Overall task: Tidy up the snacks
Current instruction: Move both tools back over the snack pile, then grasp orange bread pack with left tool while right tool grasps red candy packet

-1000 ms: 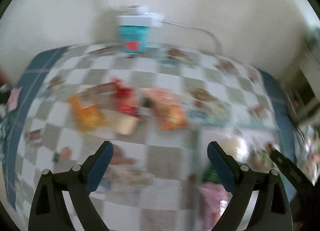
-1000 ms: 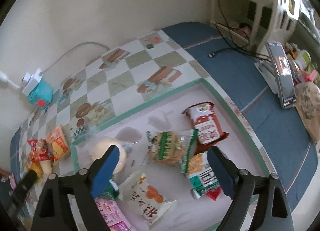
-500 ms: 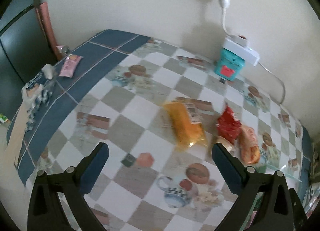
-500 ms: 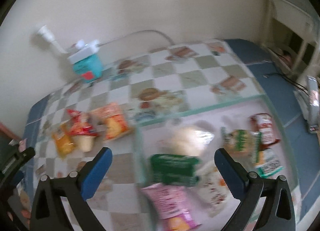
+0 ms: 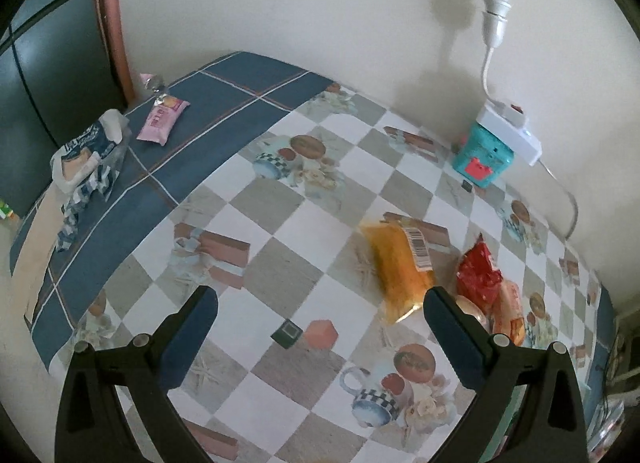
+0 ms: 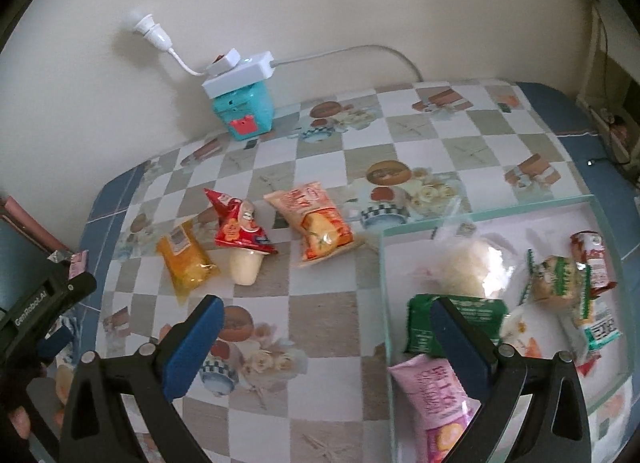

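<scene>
Both tongs, left [image 5: 320, 319] & right [image 6: 326, 327], spread w/ nothing held; next: grab yellow pack [image 6: 186, 261], drop into glass tray [image 6: 480, 210].

**Colours and patterns on the surface**

The surface [image 6: 328, 315] is covered in a white-and-grey check printed with teapots and cakes, edged in dark blue. A yellow-orange packet [image 6: 186, 263], a red packet [image 6: 240, 229] and an orange-and-white packet [image 6: 314, 225] are seen on it. A green packet [image 6: 454, 321] and a pink packet [image 6: 434, 395] are seen inside the clear tray [image 6: 384, 303]. A teal box [image 6: 246, 113] is topped by a white power strip [image 6: 240, 75]. The jaws are padded in blue.
</scene>
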Available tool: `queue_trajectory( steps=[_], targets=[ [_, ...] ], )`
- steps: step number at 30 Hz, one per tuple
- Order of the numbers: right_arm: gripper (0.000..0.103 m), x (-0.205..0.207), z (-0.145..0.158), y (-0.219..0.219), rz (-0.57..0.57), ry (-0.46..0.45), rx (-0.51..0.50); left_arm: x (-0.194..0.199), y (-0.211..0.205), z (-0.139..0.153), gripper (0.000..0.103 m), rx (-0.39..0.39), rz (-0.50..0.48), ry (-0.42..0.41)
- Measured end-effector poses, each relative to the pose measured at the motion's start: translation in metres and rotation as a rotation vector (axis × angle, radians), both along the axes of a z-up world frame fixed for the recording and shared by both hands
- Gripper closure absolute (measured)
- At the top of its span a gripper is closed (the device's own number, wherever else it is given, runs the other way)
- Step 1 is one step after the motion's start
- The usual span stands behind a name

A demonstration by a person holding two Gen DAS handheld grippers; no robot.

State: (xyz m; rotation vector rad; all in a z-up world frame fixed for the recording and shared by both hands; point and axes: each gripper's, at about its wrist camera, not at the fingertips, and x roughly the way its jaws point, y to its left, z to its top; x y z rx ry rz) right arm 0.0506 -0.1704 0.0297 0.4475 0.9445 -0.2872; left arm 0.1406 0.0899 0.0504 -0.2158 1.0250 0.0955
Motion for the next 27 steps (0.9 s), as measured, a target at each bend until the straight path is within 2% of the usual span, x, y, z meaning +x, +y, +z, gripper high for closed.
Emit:
queue_trajectory(
  steps=[5,11,14,20,24,27],
  targets=[
    [0.0,0.011,-0.006,0.001,-0.003,0.007,0.005,0.011,0.007,-0.009,0.001,-0.028,0.009,0.022],
    [0.0,0.033,-0.014,0.004,0.02,0.024,0.005,0.032,-0.007,-0.017,0.001,-0.065,-0.066,0.03],
    [0.0,0.052,-0.015,0.009,0.054,0.028,-0.002,0.048,-0.014,-0.028,0.0,-0.098,-0.098,0.055],
    [0.0,0.099,-0.021,0.026,0.186,0.054,-0.105,0.079,-0.022,-0.051,0.0,-0.192,-0.159,0.13],
    [0.002,0.121,-0.026,0.037,0.26,0.056,-0.148,0.094,-0.035,-0.057,0.0,-0.148,-0.209,0.166],
    [0.009,0.136,-0.035,0.046,0.308,0.078,-0.178,0.104,-0.041,-0.063,0.0,-0.153,-0.227,0.207]
  ],
)
